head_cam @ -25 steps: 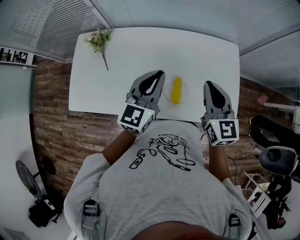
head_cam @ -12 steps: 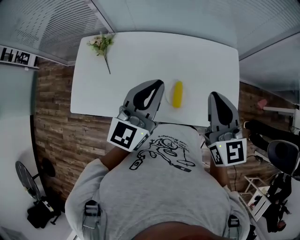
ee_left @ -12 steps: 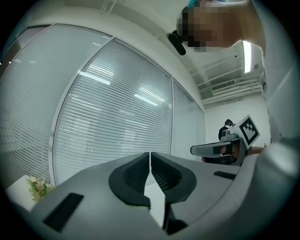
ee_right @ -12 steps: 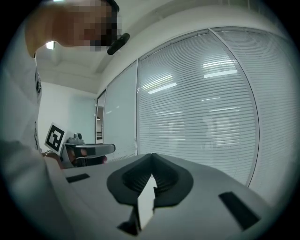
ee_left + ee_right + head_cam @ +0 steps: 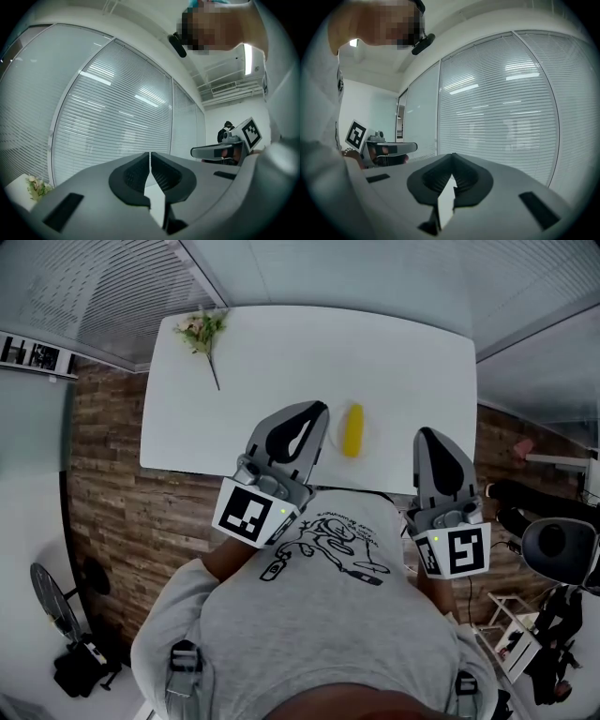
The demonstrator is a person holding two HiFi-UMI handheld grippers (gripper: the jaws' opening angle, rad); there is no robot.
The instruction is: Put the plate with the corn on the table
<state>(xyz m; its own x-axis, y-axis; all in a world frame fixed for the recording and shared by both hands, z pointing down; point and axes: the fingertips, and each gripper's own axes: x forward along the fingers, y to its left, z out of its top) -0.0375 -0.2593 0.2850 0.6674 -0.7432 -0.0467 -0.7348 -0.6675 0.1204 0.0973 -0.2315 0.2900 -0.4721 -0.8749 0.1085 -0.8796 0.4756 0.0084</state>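
Resting corn (image 5: 352, 430) on plate (image 5: 367, 435) | table (image 5: 253, 362) | both grippers closed, empty

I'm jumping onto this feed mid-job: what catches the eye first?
A yellow corn cob on a round white plate sits at the near edge of the white table. A small flower sprig lies at its far left corner. The grey left gripper and right gripper flank the plate, shut and empty.
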